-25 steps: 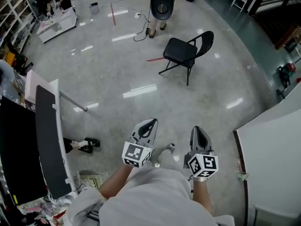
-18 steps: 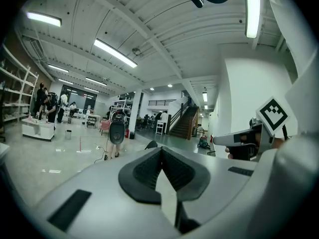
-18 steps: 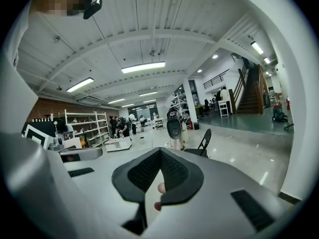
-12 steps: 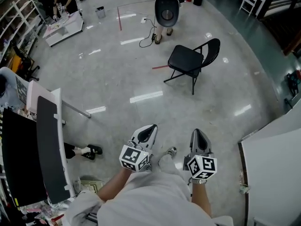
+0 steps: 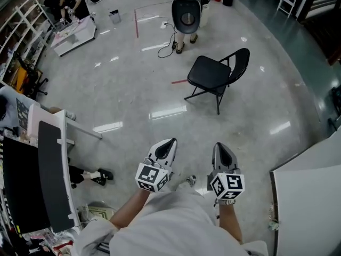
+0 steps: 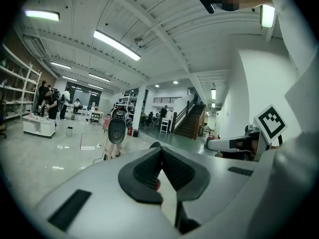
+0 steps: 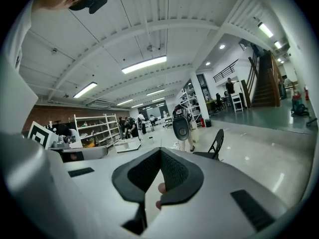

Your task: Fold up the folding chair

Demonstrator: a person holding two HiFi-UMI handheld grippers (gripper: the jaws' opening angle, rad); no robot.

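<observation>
We note the black metal folding chair (image 5: 216,73) unfolded, upper centre, bare polished floor (image 5: 133,89) around it. Left gripper (image 5: 166,147) and right gripper (image 5: 221,151): jaws closed, empty.

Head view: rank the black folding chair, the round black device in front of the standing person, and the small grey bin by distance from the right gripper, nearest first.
1. black folding chair: straight ahead of the right gripper, mid-floor.
2. round black device: beyond the chair, slightly left.
3. small grey bin: far back, well off to the left.
</observation>
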